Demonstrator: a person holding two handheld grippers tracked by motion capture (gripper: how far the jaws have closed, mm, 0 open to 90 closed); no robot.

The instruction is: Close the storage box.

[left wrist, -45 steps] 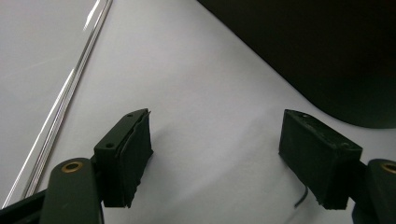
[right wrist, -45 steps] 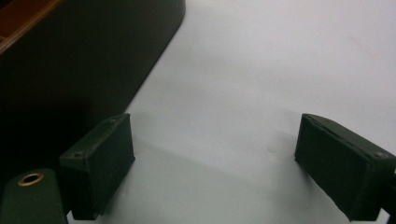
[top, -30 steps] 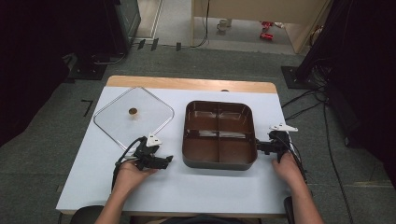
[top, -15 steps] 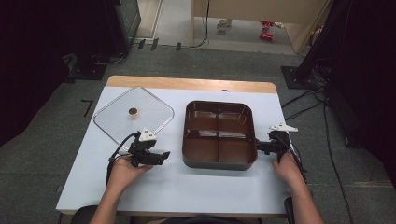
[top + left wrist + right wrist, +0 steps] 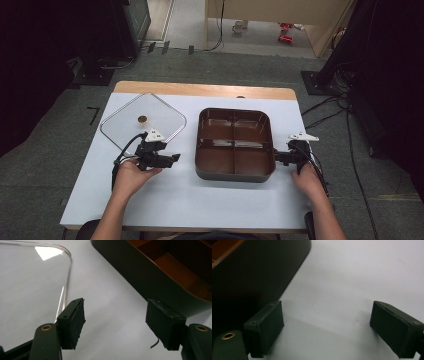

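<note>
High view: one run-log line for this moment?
left gripper: open, fingers closing, nothing between, beside clear square plastic lid | right gripper: open, empty, at right end of brown four-compartment tray | white table

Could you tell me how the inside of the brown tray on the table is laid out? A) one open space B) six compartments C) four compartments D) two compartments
C: in the high view, two crossing dividers split the brown tray into four compartments.
</note>
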